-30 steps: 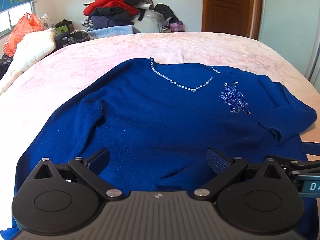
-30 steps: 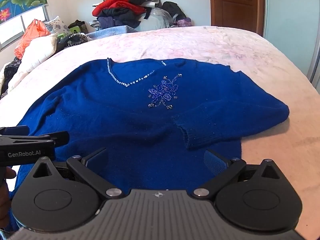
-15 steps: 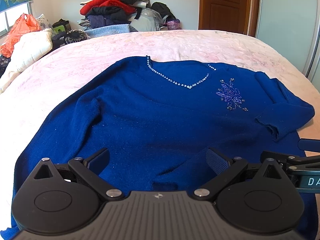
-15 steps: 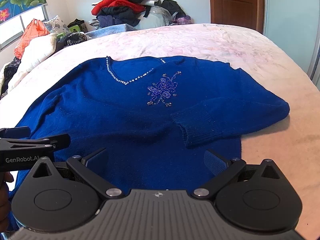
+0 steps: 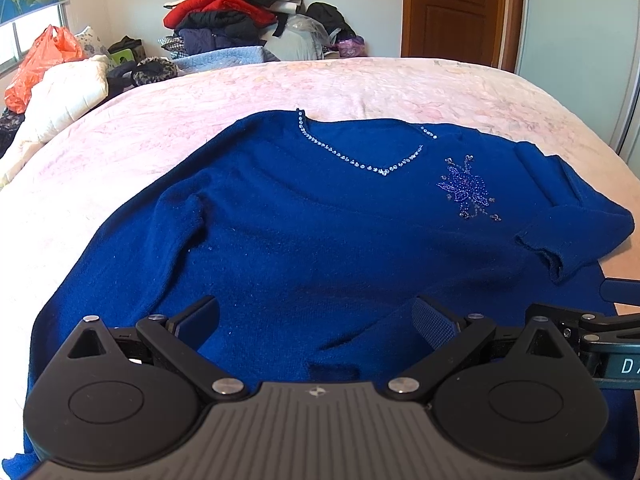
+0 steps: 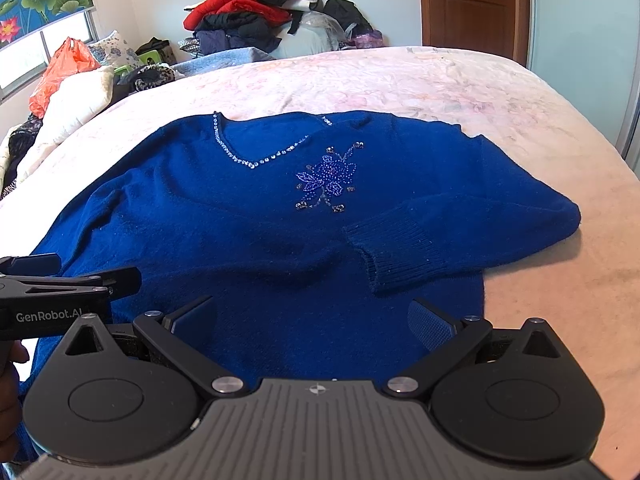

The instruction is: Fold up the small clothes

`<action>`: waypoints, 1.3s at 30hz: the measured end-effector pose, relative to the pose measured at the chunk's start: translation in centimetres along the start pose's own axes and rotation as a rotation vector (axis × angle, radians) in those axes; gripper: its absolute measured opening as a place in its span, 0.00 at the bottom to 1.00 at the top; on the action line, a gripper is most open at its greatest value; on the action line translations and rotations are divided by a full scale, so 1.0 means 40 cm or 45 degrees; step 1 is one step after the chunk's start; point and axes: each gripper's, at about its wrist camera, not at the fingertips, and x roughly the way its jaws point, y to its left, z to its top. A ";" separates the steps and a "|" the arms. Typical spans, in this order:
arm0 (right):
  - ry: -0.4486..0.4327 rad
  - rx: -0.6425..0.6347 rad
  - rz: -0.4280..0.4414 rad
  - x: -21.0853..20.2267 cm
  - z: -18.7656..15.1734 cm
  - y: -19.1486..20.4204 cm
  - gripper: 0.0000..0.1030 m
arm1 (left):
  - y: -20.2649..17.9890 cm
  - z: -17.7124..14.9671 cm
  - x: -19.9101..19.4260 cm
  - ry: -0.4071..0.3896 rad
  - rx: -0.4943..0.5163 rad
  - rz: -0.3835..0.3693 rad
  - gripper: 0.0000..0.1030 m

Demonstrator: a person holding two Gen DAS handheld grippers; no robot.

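- Both grippers, left (image 5: 316,320) and right (image 6: 312,320), hover at the bottom of their frames with jaws spread wide, holding nothing.
- Bed (image 5: 360,84) fills the frame; the sweater (image 5: 320,232) lies flat across its centre, one sleeve (image 6: 404,248) already folded inward at right.
- Sweater looks soft, limp and light; the beaded flower (image 6: 326,180) could snag, so pinch the hem corners or the left sleeve.
- "GenRobot.AI" reads on the left gripper at left of the right view.
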 end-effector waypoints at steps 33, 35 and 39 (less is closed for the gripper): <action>0.008 0.013 0.005 0.006 -0.010 -0.005 1.00 | 0.002 -0.008 0.010 0.007 0.007 0.009 1.00; 0.008 0.013 0.005 0.006 -0.010 -0.005 1.00 | 0.001 -0.007 0.012 0.011 0.007 0.010 1.00; 0.009 0.016 0.004 0.008 -0.012 -0.006 1.00 | 0.001 -0.007 0.014 0.014 0.005 0.015 1.00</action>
